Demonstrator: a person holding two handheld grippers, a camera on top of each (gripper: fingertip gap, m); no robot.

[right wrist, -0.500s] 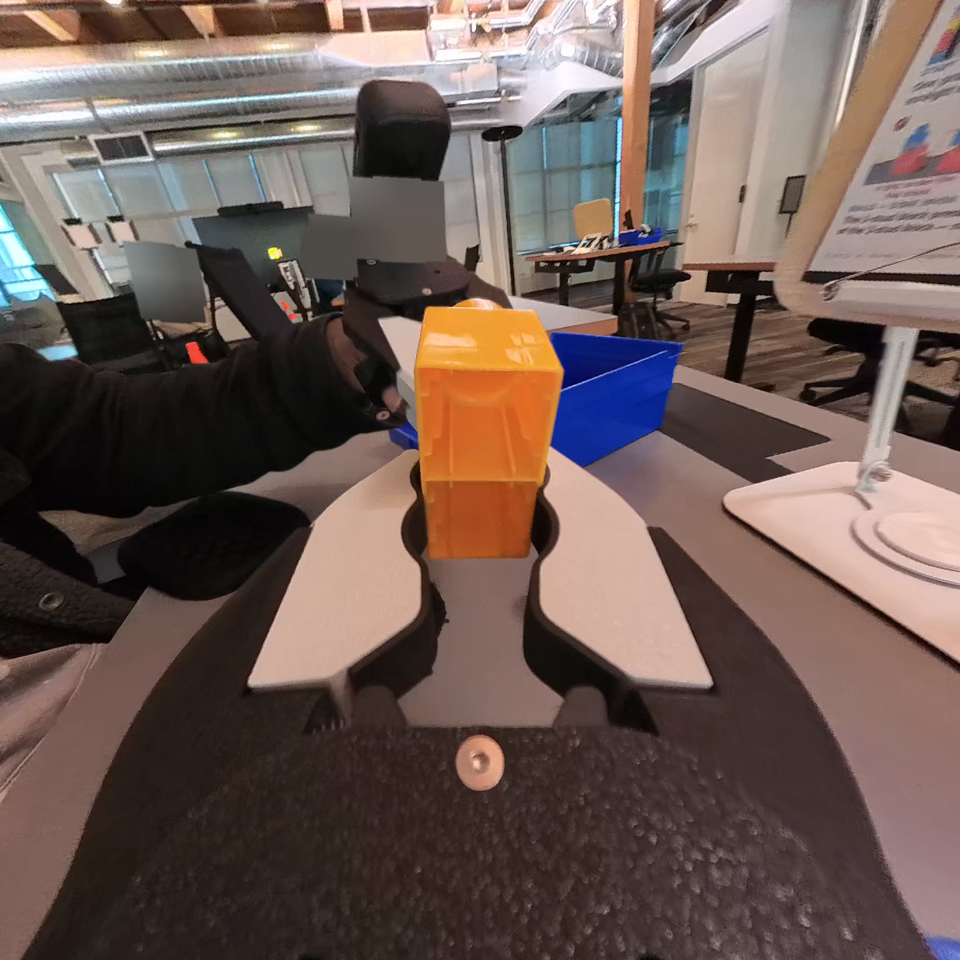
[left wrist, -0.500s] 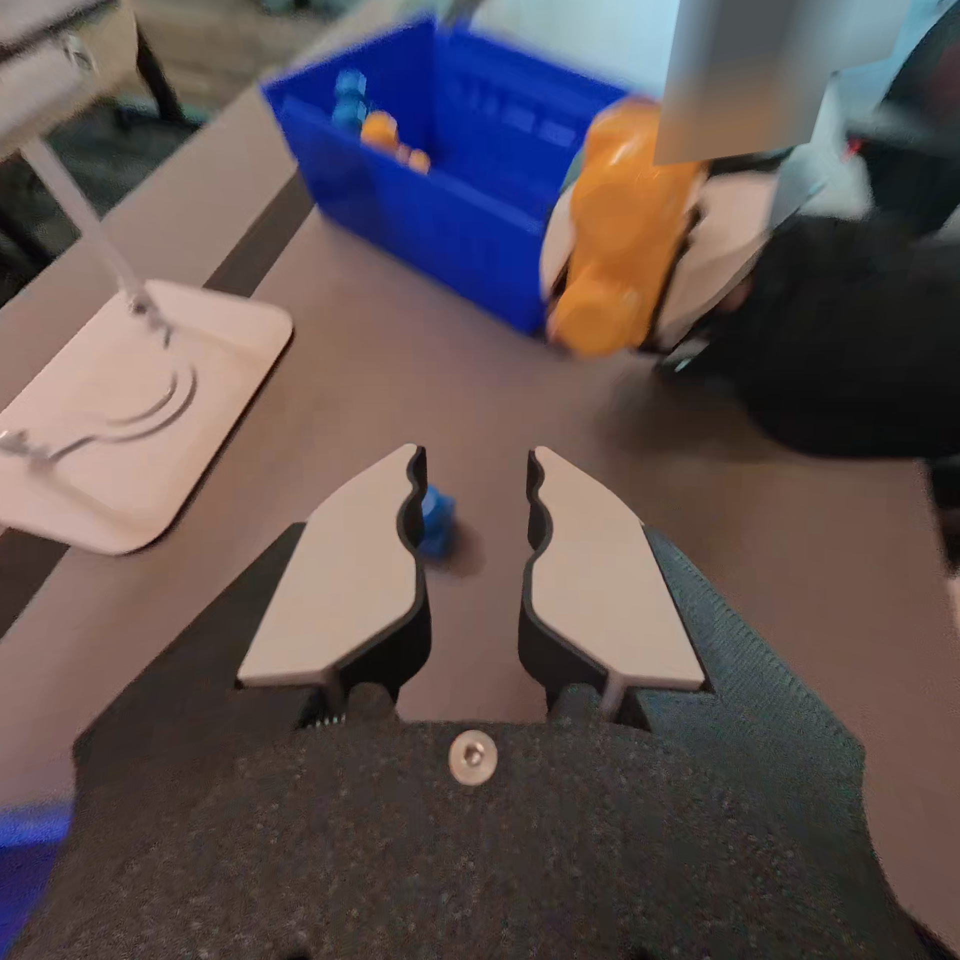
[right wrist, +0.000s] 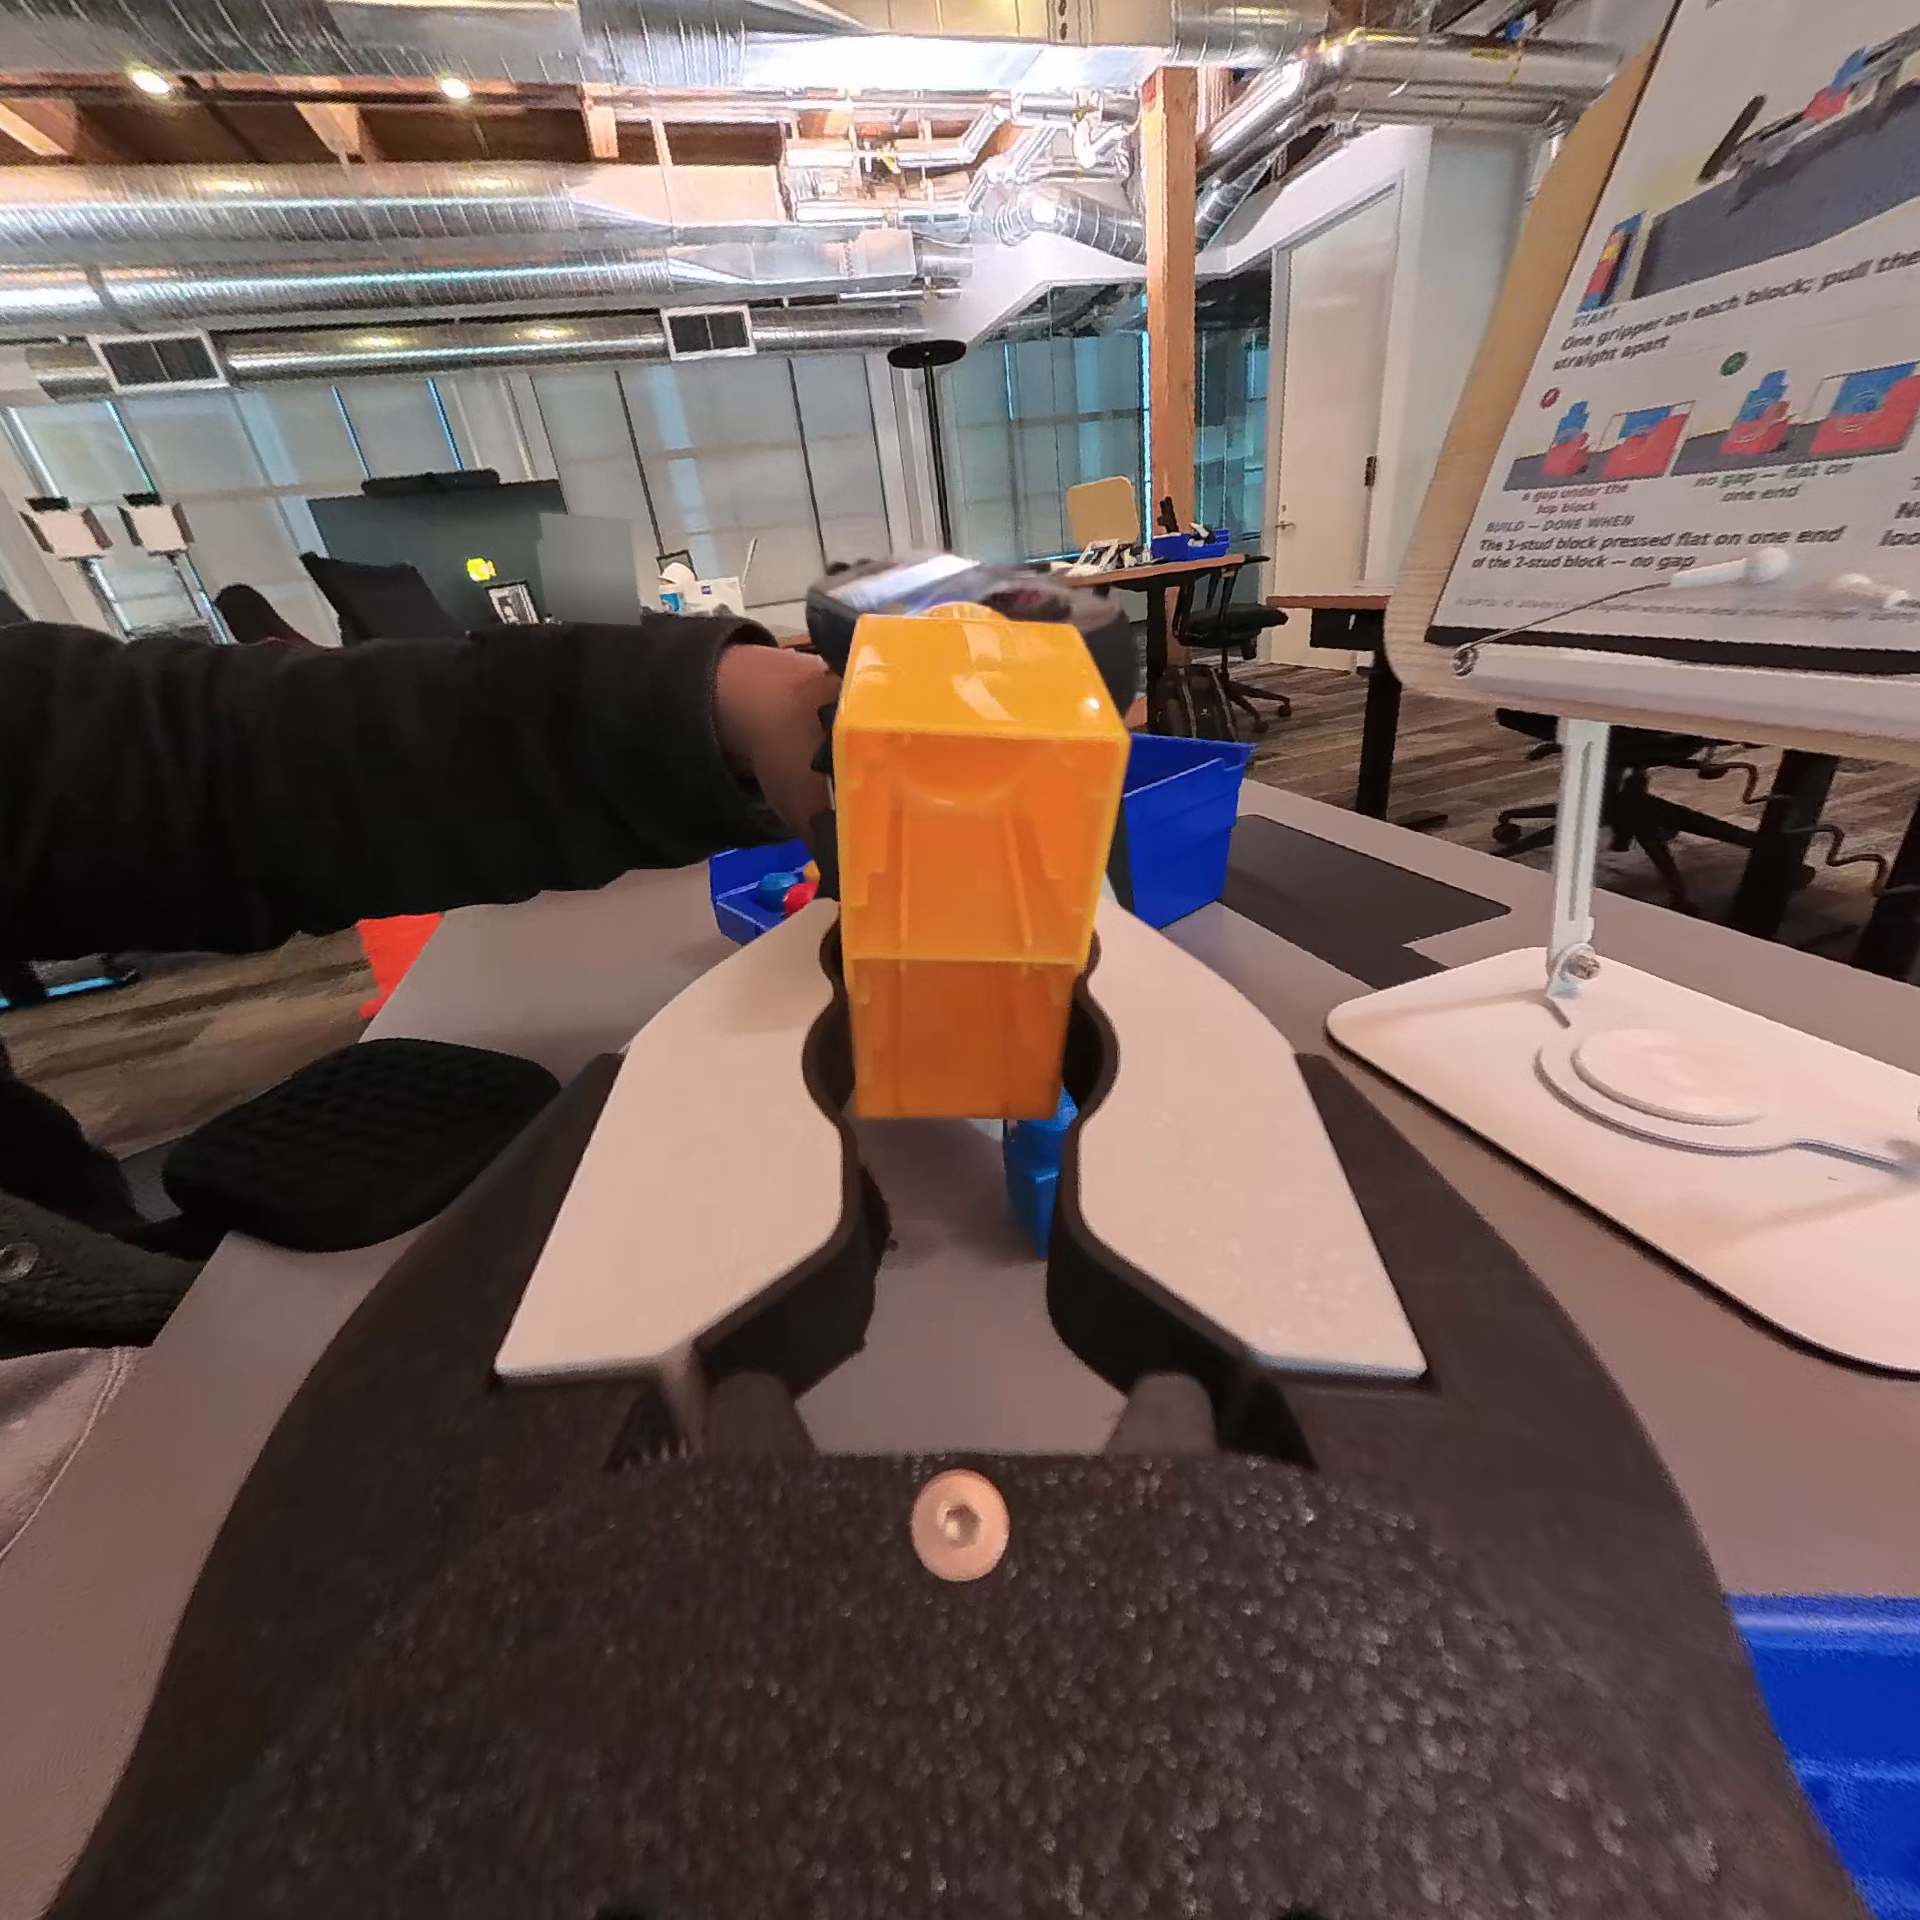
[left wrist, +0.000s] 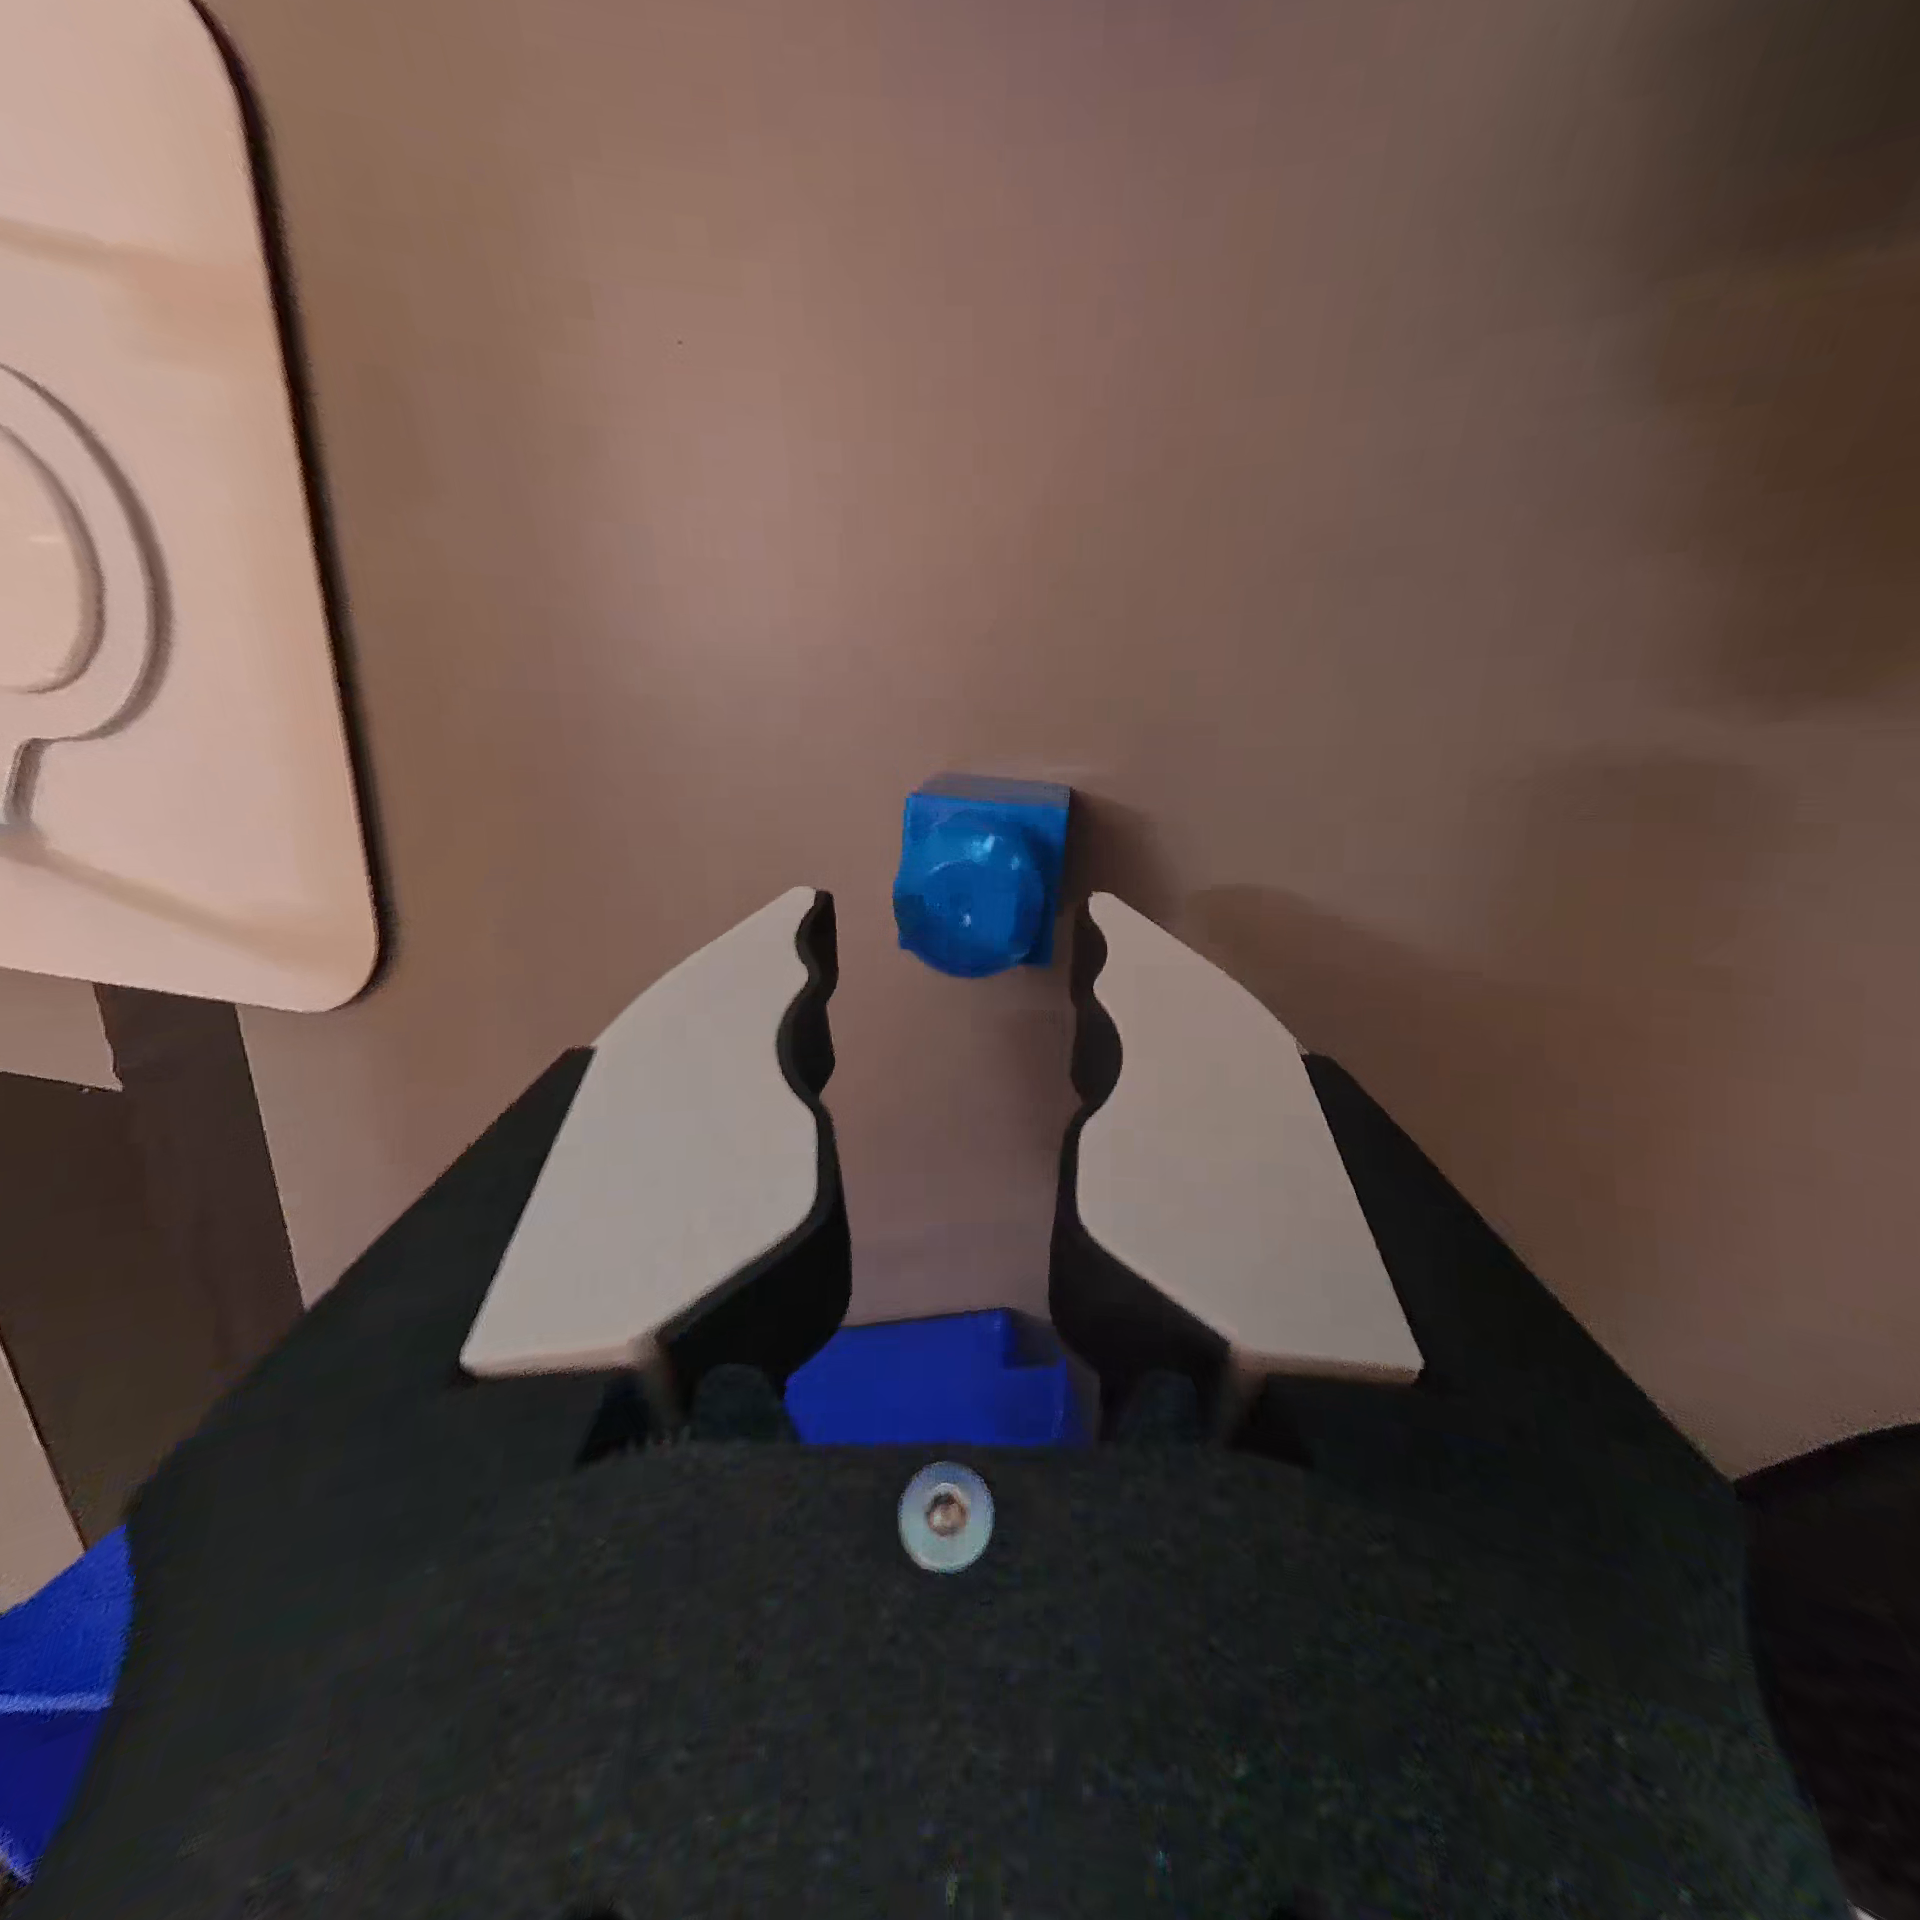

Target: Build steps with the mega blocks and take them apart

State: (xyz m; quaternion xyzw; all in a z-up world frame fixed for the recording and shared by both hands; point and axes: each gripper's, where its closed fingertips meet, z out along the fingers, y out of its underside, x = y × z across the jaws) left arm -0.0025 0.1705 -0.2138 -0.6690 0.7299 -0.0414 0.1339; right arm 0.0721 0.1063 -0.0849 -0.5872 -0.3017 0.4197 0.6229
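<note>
Mega blocks observed: two. Orange block (right wrist: 971, 904): translucent orange-yellow plastic, two-stud length, hollow underside with moulded ribs facing the right wrist camera. Its long axis runs upright in that view, the lower end seated between the fingers, the upper end clear above the tips; the studs point away from the camera, one rounded edge just showing past the top. Blue block (left wrist: 980, 881): small, single stud, opaque blue, standing on the brown-grey table (left wrist: 1299, 468) with the stud upward, toward the downward-looking left wrist camera. Square in plan, so no long axis applies.

Right gripper (right wrist: 961, 1029): jaws closed on the lower half of the orange block, both inner pads in contact with its sides. Block held above the table, in front of a blue bin (right wrist: 1179, 831).

Left gripper (left wrist: 954, 925): jaws spread wider than the blue block, holding nothing. Fingertips sit at either side of the block's near edge; contact cannot be confirmed.

White stand base (left wrist: 156, 623) lies to the left, well apart.
</note>
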